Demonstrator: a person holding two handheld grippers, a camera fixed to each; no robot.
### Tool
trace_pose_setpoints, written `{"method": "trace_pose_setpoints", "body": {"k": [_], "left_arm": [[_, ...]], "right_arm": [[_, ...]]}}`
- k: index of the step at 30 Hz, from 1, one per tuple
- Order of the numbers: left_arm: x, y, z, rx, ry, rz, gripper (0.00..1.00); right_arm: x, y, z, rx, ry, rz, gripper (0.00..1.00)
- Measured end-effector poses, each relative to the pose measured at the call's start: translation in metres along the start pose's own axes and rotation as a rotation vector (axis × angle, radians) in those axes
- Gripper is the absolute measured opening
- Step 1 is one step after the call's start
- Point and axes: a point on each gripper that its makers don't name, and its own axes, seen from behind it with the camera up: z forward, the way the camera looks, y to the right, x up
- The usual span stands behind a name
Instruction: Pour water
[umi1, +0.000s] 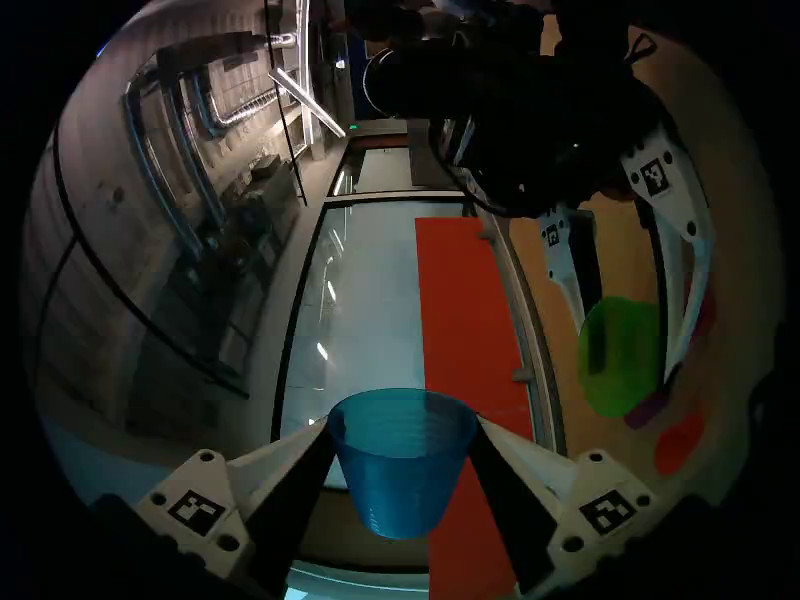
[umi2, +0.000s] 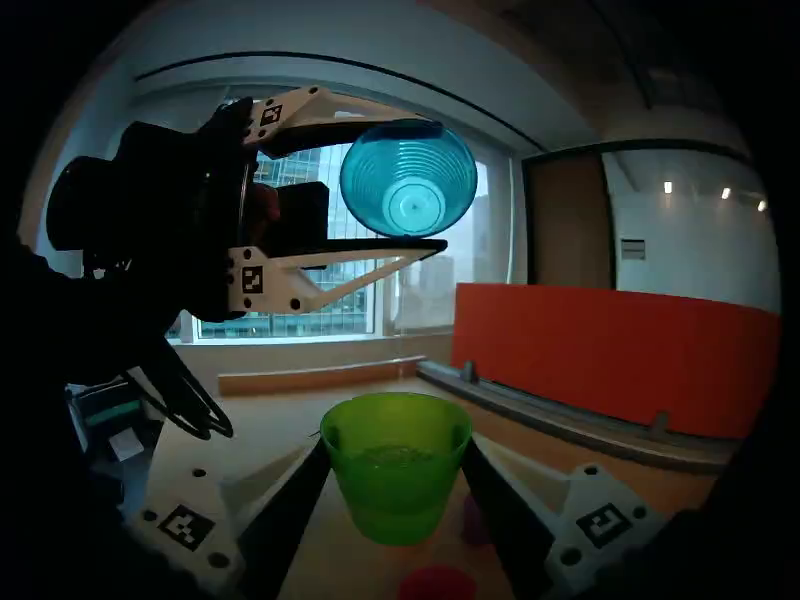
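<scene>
L fingers (umi1: 295, 500) pinching blue cup (umi1: 402, 470) mid-wall, tipped sideways, up above green cup (umi2: 397, 480) | R fingers (umi2: 300, 500) pinching green cup, upright | prob thin plastic, light, flexy, slick if wet, so grip mid-wall, go easy

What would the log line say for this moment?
left claw: shut on blue cup | blue cup: tipped, higher than green cup | right claw: shut on green cup, upright | stream: none seen

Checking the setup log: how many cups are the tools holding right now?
2. The blue cup is in the left tool, raised and tipped; the green cup is in the right tool, upright.
</scene>
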Motion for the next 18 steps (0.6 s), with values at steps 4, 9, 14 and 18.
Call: {"method": "trace_pose_setpoints", "body": {"k": [4, 9, 14, 18], "left_arm": [[-0.0002, 0.0, 0.0003, -0.002, 0.001, -0.001, 0.87], [-0.0026, -0.0043, 0.0022, 0.0, 0.0, -0.002, 0.87], [-0.0062, -0.0065, 0.0041, -0.003, 0.001, -0.039, 0.87], [-0.0084, -0.002, 0.0048, -0.016, -0.001, -0.123, 0.87]], "right_arm": [[0.0, 0.0006, -0.0001, -0.001, 0.0, 0.0, 0.89], [0.0003, 0.0003, -0.0003, -0.002, 0.0, -0.001, 0.9], [0.0018, 0.0008, -0.0004, -0.004, 0.002, 0.0, 0.89], [0.0031, 0.0016, -0.0003, -0.006, 0.007, 0.002, 0.89]]}}
